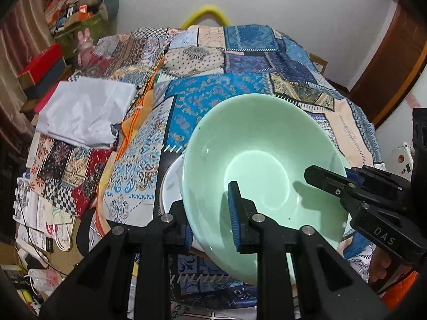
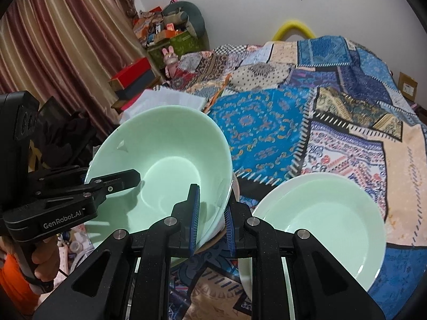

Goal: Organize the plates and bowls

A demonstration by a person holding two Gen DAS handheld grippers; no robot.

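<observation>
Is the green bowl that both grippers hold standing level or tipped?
Tipped. The green bowl leans with its opening toward the cameras, each gripper, left and right, clamping its rim.

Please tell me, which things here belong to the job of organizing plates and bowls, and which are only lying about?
Belongs to the job:
green bowl, held at its rim by both grippers
green plate
white plate under the bowl

Only lying about:
white cloth
red box
pink toy rabbit
clutter box
</observation>
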